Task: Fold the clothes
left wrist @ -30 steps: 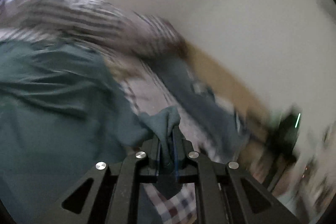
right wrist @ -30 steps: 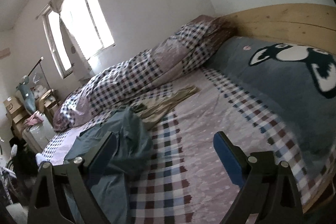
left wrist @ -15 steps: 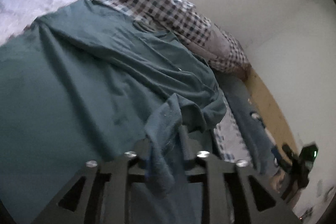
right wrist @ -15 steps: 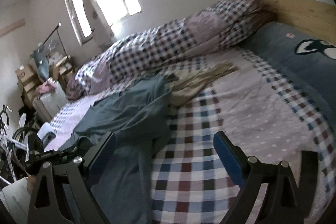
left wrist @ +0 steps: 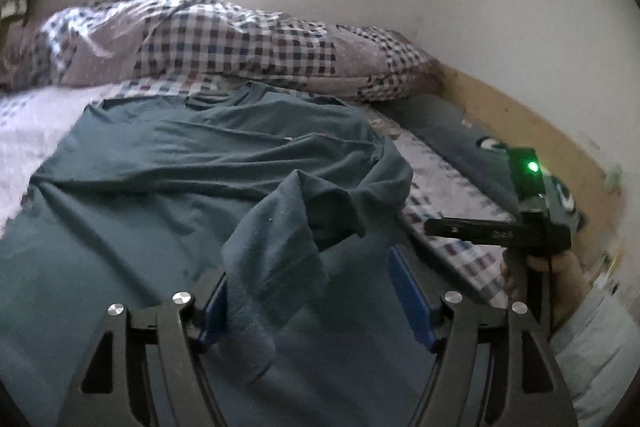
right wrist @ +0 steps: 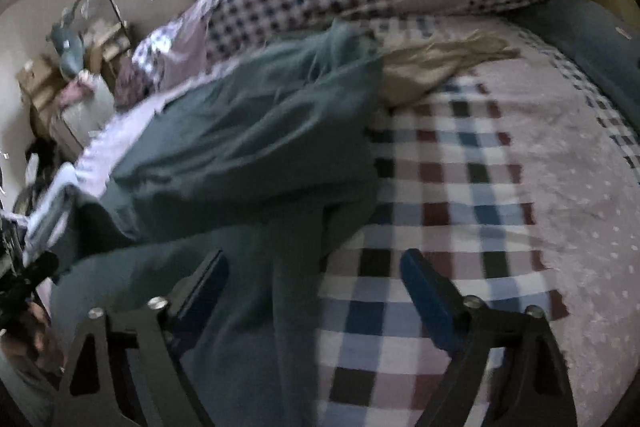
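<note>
Checked bed (right wrist: 460, 195) under a window, teal garment (left wrist: 168, 187) spread across it.

Left gripper (left wrist: 316, 303) angles down over the teal garment, its fingers (left wrist: 412, 299) opening wide; a loose fold of the cloth drapes against the left finger, no longer pinched. Right gripper (right wrist: 316, 291) tilts steeply down at the garment's edge, where teal cloth meets the checked sheet; its fingers (right wrist: 428, 291) are closing but stand wide, the cloth lying below them, unpressed. In the left view a hand (left wrist: 556, 275) grips the other tool's handle, a green light glowing on it; its small white lettering is too blurred to read. A tan garment (right wrist: 432, 63) lies crumpled beyond, beside the checked duvet (left wrist: 224, 43).
</note>
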Demonstrator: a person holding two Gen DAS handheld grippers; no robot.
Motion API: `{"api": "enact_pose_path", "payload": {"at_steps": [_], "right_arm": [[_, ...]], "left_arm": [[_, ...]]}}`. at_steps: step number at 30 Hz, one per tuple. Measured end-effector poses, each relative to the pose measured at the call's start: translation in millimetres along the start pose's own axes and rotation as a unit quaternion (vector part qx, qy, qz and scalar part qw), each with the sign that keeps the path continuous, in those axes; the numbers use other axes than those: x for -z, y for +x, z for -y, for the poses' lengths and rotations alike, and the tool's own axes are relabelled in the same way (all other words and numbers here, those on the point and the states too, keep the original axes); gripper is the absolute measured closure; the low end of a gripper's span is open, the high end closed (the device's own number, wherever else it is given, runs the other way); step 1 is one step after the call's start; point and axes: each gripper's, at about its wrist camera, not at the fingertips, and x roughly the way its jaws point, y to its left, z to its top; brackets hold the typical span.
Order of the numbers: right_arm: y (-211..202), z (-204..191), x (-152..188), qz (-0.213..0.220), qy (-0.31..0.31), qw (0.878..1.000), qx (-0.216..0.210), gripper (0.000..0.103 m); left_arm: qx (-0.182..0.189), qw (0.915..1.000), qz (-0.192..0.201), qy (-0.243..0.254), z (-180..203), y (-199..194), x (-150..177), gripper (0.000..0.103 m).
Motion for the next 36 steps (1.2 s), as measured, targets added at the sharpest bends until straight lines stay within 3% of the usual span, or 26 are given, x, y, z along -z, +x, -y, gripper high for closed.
{"api": "enact_pose_path", "payload": {"at_steps": [1,4,6,8,11,13,15,16,18,20,22,25,26,29,32,36], "right_arm": [[8,-5,1,-0.012,-0.007,1.0,0.001,0.024],[26,-17,4,-0.035,-0.037,0.998,0.03,0.037],[33,-19,6,-0.04,-0.049,0.996,0.064,0.082],[30,-6,7,-0.032,-0.022,0.996,0.083,0.097],[20,20,7,-0.014,0.038,0.995,0.087,0.097],[13,39,8,-0.003,0.088,0.993,0.077,0.097],[12,59,11,-0.005,0.137,0.989,0.049,0.096],[13,67,13,-0.009,0.153,0.987,0.056,0.099],[15,82,20,-0.024,0.162,0.976,0.143,0.099],[10,95,23,-0.014,0.185,0.975,0.124,0.101],[4,103,24,0.0,0.199,0.974,0.11,0.095],[-11,88,14,0.045,0.167,0.98,0.096,0.092],[-14,82,11,0.058,0.156,0.983,0.082,0.084],[-17,61,2,0.089,0.125,0.987,0.04,0.046],[-8,54,-9,0.092,0.13,0.987,0.003,0.045],[14,47,-27,0.078,0.116,0.99,0.004,0.045]], "left_arm": [[-0.001,1.0,0.001,-0.004,-3,2,0,0.034],[-0.01,0.9995,-0.001,-0.028,-14,9,-2,0.099],[0.0,0.9988,0.001,-0.048,-22,9,-2,0.099],[0.018,0.9973,0.015,-0.069,-27,3,-4,0.1],[0.061,0.9912,0.063,-0.099,-30,-16,-11,0.1],[0.107,0.9806,0.105,-0.126,-31,-35,-18,0.101],[0.129,0.9689,0.14,-0.158,-39,-50,-22,0.101],[0.128,0.963,0.154,-0.181,-48,-55,-22,0.101],[0.107,0.952,0.154,-0.242,-76,-53,-17,0.1],[0.09,0.9403,0.133,-0.3,-104,-42,-7,0.1],[0.073,0.9345,0.111,-0.33,-116,-31,3,0.1],[0.078,0.946,0.104,-0.297,-98,-26,-1,0.1],[0.081,0.9504,0.105,-0.281,-90,-27,-4,0.1],[0.088,0.9564,0.118,-0.252,-76,-34,-11,0.1],[0.092,0.9583,0.126,-0.24,-72,-39,-16,0.1],[0.1,0.9569,0.126,-0.242,-72,-41,-17,0.1]]}}
